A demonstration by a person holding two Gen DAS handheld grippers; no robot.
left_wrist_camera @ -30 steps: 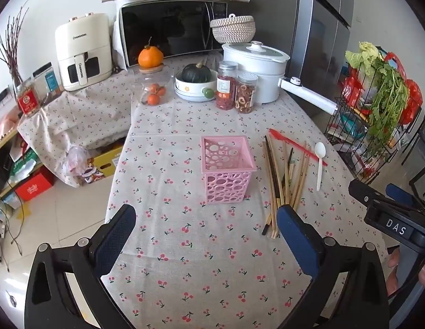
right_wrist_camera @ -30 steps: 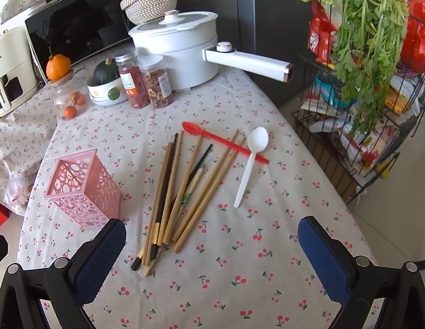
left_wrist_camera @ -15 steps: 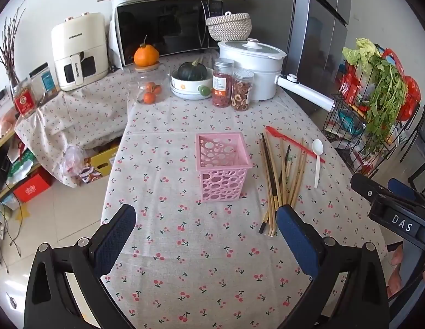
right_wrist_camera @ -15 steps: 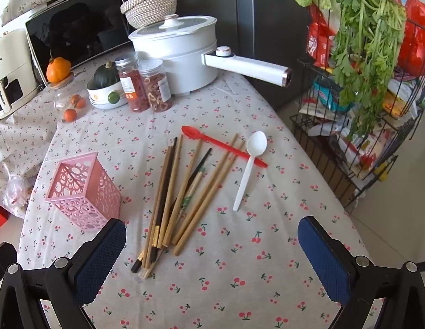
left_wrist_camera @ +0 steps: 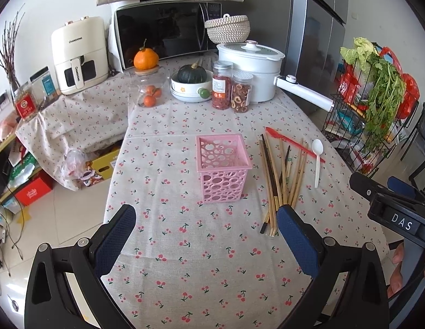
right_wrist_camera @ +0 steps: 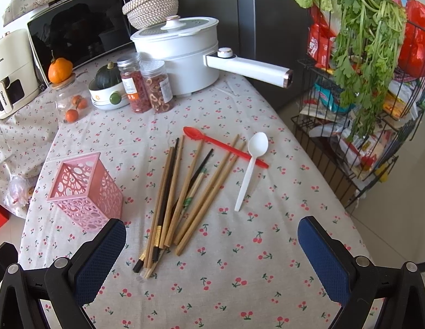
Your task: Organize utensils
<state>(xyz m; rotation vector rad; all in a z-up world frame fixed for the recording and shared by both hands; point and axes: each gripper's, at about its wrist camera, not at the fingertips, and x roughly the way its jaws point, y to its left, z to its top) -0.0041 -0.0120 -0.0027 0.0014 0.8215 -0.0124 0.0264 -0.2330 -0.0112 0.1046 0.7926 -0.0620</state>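
A pink perforated holder (left_wrist_camera: 224, 166) stands empty on the cherry-print tablecloth; it also shows in the right wrist view (right_wrist_camera: 86, 192). To its right lie several chopsticks (left_wrist_camera: 278, 172) in a loose pile, also in the right wrist view (right_wrist_camera: 182, 192). A red spoon (right_wrist_camera: 223, 145) and a white spoon (right_wrist_camera: 250, 164) lie beside them, the white one across the red handle. My left gripper (left_wrist_camera: 205, 237) is open and empty, near the table's front, before the holder. My right gripper (right_wrist_camera: 212, 249) is open and empty, above the near ends of the chopsticks.
At the back stand a white pot (left_wrist_camera: 250, 68) with a long handle (right_wrist_camera: 248, 68), two jars (left_wrist_camera: 231, 89), a bowl with a squash (left_wrist_camera: 191, 83), a glass jar of oranges (left_wrist_camera: 148, 90), a microwave (left_wrist_camera: 163, 35). A wire rack with greens (right_wrist_camera: 363, 82) stands right of the table.
Both grippers have shifted slightly; the holder and utensils sit a little lower and nearer in both views. Nothing on the table has moved.
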